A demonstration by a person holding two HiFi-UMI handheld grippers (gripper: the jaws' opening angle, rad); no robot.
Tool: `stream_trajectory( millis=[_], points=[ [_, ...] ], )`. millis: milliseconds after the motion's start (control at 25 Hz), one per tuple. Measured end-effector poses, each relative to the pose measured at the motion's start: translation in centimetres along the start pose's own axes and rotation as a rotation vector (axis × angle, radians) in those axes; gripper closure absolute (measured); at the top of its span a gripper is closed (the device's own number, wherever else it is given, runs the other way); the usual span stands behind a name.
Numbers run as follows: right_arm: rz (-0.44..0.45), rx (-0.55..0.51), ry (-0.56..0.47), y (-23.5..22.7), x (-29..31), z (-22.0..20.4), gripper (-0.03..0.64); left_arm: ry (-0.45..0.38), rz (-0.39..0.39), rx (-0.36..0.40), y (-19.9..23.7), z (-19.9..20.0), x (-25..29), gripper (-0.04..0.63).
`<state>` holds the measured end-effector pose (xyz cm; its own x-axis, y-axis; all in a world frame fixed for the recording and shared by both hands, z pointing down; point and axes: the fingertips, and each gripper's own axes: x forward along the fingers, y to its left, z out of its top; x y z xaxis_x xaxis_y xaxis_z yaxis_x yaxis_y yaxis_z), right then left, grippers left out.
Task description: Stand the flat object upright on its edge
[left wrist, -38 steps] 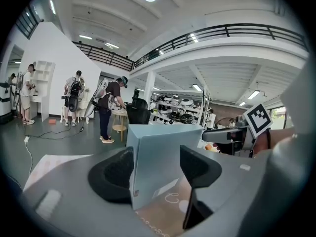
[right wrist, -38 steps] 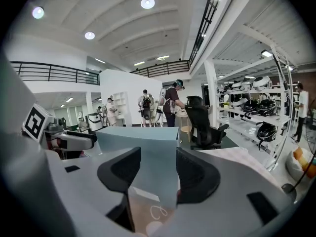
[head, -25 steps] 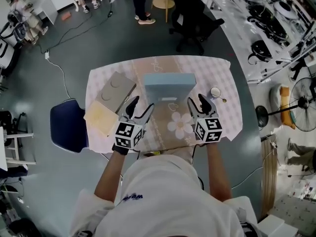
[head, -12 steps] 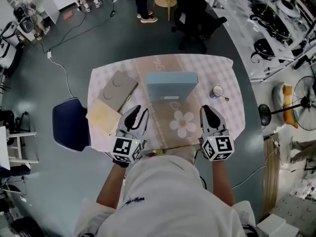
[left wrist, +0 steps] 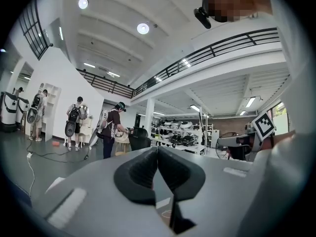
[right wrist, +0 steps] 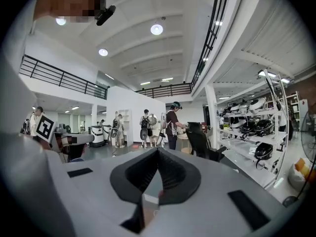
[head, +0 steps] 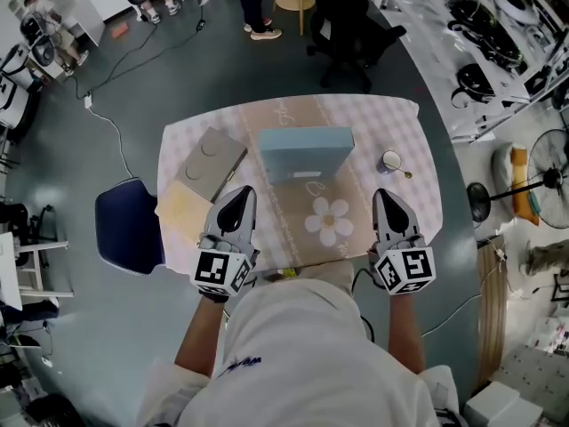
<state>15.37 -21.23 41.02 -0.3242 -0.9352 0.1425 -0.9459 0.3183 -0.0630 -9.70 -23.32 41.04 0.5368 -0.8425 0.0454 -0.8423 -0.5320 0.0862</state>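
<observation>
The blue box [head: 305, 157] is near the middle of the table [head: 402, 121], at the far side of the brown strip. It looks like it stands up on its long edge, with its thin top side facing up. Nothing holds it.

The left gripper [head: 236, 201] is at the near edge of the table, well apart from the box. Its jaws have just been closing and now the tips meet, with nothing between them. The right gripper [head: 392, 203] is the same: its jaws have just been closing, they are pressed together now, and it holds nothing. Both point out across the room, not down at the table.

A grey box [head: 212, 161] and a yellow pad [head: 182, 210] lie flat on the left side. A small cup [head: 388, 161] sits on the right.

I think the standing-up step is done and this is the end of the job. The next move just calls for keeping both grippers away and not bumping the table, since a thin box on its edge can fall over easily. If it does fall, the jaws must open wide again and take the box from both sides.
</observation>
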Motion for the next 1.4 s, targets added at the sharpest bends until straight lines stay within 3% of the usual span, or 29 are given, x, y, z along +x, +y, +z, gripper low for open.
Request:
stream_trajectory(
  millis=[280, 1080, 1400],
  points=[
    [-0.018, 0.006, 0.048, -1.7, -0.7, 0.8, 0.614, 0.001, 0.079, 0.006, 1.8, -0.3, -1.2, 0.594],
    [0.015, 0.027, 0.067, -0.5, -0.4, 0.3, 0.614, 0.019, 0.061, 0.017, 2.3, -0.4, -1.0, 0.594],
    [0.026, 0.02, 0.067, -0.4, -0.1, 0.5, 0.614, 0.015, 0.074, -0.029, 3.0, -0.4, -1.4, 0.594]
  ],
)
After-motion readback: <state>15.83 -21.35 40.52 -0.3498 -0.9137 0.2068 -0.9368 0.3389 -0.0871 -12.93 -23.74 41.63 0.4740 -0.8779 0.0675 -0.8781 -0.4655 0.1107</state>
